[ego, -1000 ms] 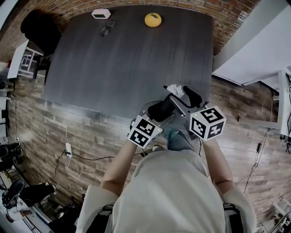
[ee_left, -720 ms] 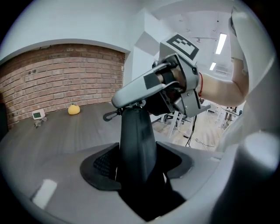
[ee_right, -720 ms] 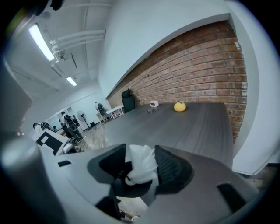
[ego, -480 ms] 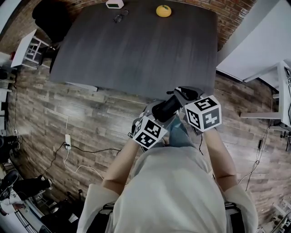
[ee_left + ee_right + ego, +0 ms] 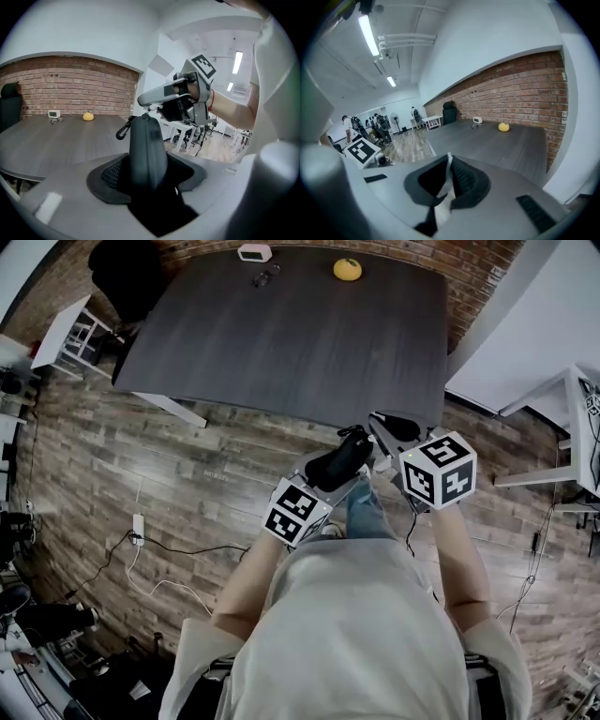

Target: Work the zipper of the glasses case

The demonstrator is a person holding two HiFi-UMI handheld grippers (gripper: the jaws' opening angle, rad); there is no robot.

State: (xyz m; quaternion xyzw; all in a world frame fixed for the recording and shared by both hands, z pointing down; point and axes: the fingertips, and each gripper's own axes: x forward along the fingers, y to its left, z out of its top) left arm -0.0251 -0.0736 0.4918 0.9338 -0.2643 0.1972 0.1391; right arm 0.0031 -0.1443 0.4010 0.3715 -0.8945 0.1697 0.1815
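I see the dark grey wooden table [image 5: 281, 343] filling the top of the head view. At centre frame, just under its near edge, my left gripper [image 5: 146, 172] clamps the black oval zippered glasses case [image 5: 147, 140] upright. My right gripper [image 5: 449, 177] is pinched tight on a thin white strip [image 5: 448, 161].
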